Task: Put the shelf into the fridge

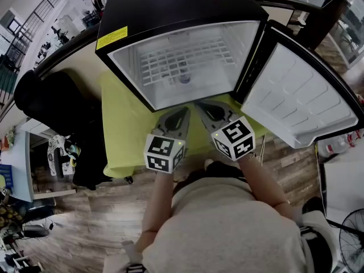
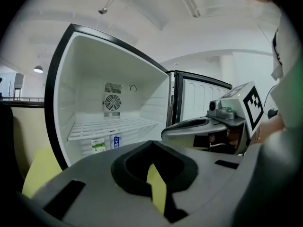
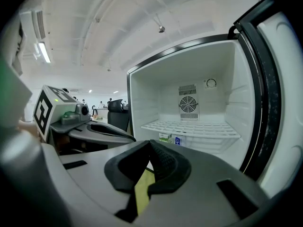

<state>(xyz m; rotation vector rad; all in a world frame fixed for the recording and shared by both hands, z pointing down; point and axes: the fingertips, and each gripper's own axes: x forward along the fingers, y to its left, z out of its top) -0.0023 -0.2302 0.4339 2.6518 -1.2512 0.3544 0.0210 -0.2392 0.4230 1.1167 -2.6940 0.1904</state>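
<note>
The white wire shelf (image 1: 185,61) lies level inside the open black fridge (image 1: 170,7), resting on the side ledges; it also shows as shelf (image 2: 111,126) and shelf (image 3: 189,126). My left gripper (image 1: 183,114) and right gripper (image 1: 202,108) hover side by side just in front of the fridge opening, above the yellow-green cloth (image 1: 122,135). Both are shut with nothing between the jaws. In the left gripper view the left gripper (image 2: 152,167) points at the cavity, with the right gripper (image 2: 189,126) beside it. The right gripper (image 3: 150,167) points the same way.
The fridge door (image 1: 301,95) stands swung open at the right. Small cartons (image 2: 98,146) sit under the shelf. A black chair (image 1: 51,107) is at the left, a fan (image 1: 352,238) at the lower right on the wood floor.
</note>
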